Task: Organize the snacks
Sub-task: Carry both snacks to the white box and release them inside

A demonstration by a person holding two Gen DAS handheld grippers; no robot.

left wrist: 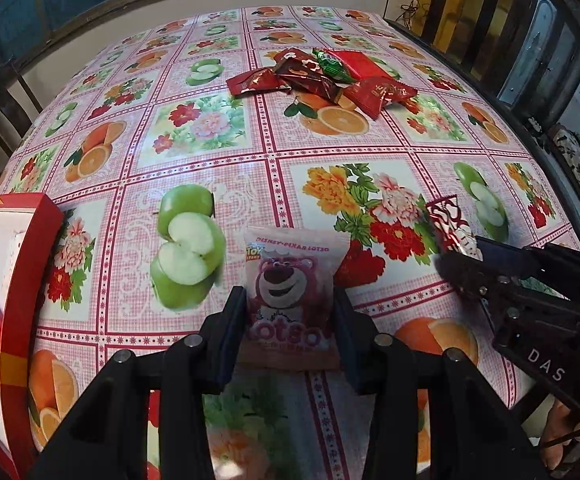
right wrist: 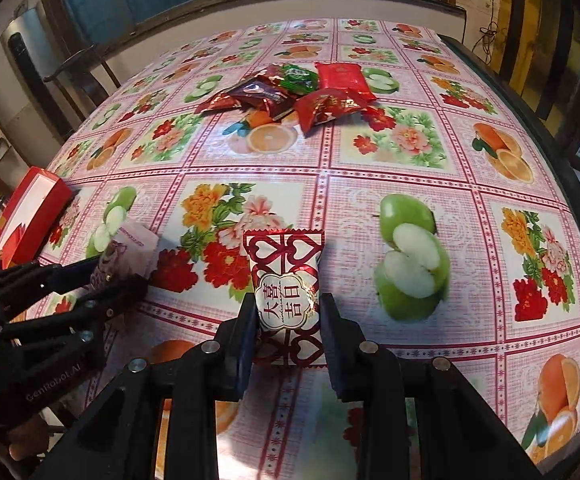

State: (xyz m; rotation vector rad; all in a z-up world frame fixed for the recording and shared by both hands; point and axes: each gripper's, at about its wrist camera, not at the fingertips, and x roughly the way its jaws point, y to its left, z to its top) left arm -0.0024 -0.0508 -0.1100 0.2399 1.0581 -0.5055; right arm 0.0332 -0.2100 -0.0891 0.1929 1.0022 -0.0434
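My left gripper (left wrist: 290, 304) is shut on a pink Lotso bear snack packet (left wrist: 294, 280) and holds it above the table. My right gripper (right wrist: 287, 312) is shut on a red-and-white heart-pattern snack packet (right wrist: 285, 280). In the left wrist view the right gripper and its packet (left wrist: 450, 228) show at the right. In the right wrist view the left gripper and the pink packet (right wrist: 129, 248) show at the left. A pile of red, brown and green snack packets (left wrist: 322, 76) lies at the far middle of the table; it also shows in the right wrist view (right wrist: 294, 96).
A red box (left wrist: 17, 280) with a white inside and a few packets in it sits at the table's left edge; it also shows in the right wrist view (right wrist: 29, 216). The table has a fruit-and-flower cloth (left wrist: 209, 168). A window wall runs behind the far edge.
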